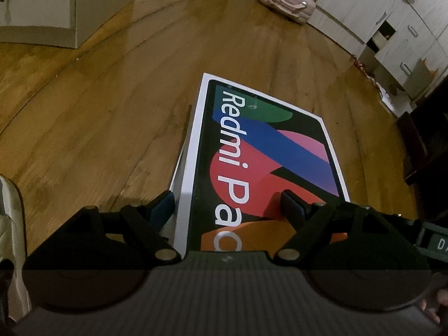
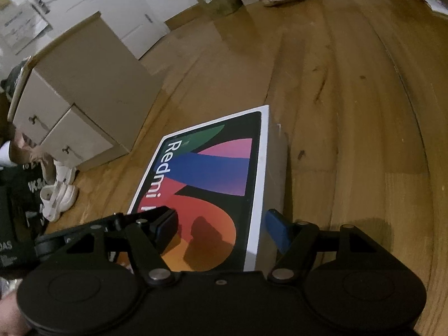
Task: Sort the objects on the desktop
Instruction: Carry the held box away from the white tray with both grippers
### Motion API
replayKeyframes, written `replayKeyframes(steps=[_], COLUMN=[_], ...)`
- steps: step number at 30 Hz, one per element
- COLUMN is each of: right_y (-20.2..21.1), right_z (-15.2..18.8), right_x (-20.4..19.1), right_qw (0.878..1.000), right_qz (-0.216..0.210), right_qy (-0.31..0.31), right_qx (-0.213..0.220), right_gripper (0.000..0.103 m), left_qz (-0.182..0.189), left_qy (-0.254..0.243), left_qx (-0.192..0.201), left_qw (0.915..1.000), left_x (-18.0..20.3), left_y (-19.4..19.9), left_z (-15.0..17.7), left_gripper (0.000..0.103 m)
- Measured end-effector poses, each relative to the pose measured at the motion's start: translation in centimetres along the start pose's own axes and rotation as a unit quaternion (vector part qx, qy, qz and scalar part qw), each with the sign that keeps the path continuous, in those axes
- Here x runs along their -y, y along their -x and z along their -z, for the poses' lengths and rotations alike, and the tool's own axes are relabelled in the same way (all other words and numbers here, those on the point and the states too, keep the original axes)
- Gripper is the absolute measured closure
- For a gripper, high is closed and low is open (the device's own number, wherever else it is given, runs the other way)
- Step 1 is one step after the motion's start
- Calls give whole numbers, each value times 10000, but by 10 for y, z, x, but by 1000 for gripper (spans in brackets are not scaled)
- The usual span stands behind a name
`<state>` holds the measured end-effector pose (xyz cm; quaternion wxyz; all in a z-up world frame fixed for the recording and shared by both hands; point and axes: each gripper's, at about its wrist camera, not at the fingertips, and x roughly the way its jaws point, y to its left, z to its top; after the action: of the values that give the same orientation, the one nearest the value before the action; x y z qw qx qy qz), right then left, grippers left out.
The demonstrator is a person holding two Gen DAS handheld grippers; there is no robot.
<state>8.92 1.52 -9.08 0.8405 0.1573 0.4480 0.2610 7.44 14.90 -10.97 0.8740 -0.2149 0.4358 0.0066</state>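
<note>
- the redmi pad box (image 1: 263, 162) is held above a wooden floor (image 1: 98, 117), white-edged, its lid a colourful print.
- the left claw (image 1: 226, 204) is spread wide over the box's near left corner — one blue pad off the left side, the other above the lid.
- the right claw (image 2: 221, 224) is likewise apart, straddling the box's right edge.
- room: a pink suitcase (image 1: 285, 0) lies flat by white cabinets (image 1: 392, 22); a beige drawer unit (image 2: 81, 95), white shoes (image 2: 58, 193) and a white door (image 2: 112, 8) on the other side.
</note>
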Motion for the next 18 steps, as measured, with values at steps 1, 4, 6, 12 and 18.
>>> replayKeyframes(steps=[1,4,6,12,18], right_y=[0,-1,1,1,3], right_z=[1,4,6,9,7], right_x=[1,1,0,1,6], right_qw=[10000,9999,9999,9997,9995], right_qz=[-25,-63,-36,-57,-165], right_qy=[-48,-113,-28,68,-47], right_qx=[13,51,108,249,282], right_gripper=[28,28,28,28,28], left_qz=[-17,-55,6,182,276], left_qy=[-7,-52,-209,-324,-364], left_qx=[-2,-11,-68,-222,-195], left_qw=[10000,10000,9998,9991,9988], left_x=[0,2,3,0,5], left_y=[-1,-5,-10,-19,-17], left_z=[-1,-4,-9,-14,-13], left_gripper=[21,20,20,20,20])
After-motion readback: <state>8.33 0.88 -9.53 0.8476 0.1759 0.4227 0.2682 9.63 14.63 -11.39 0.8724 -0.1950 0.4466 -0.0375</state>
